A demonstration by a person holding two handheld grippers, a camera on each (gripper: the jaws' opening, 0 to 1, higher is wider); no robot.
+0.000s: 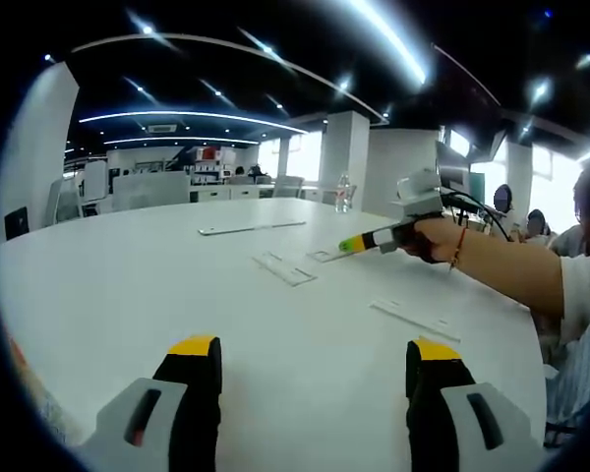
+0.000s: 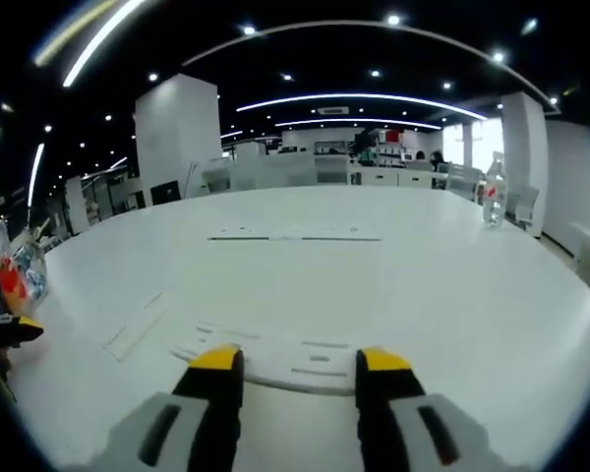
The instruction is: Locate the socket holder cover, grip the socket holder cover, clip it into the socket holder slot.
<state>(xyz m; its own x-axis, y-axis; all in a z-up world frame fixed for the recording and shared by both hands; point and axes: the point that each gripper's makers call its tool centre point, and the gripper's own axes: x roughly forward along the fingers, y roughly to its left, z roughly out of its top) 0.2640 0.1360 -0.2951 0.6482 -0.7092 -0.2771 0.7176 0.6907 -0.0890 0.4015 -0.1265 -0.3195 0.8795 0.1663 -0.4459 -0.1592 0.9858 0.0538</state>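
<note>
The right gripper (image 2: 300, 366) hides part of a clear plastic strip (image 2: 315, 366); the far shelves (image 2: 379, 147) stay indistinct.

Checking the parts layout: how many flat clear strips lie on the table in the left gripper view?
4: a long strip farthest back, one mid-table, one below the right gripper, one nearest right. Others may be hidden.

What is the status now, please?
Left gripper open, empty, over table. Right gripper open, hovering at clear strip. Nothing gripped. Path clear.
</note>
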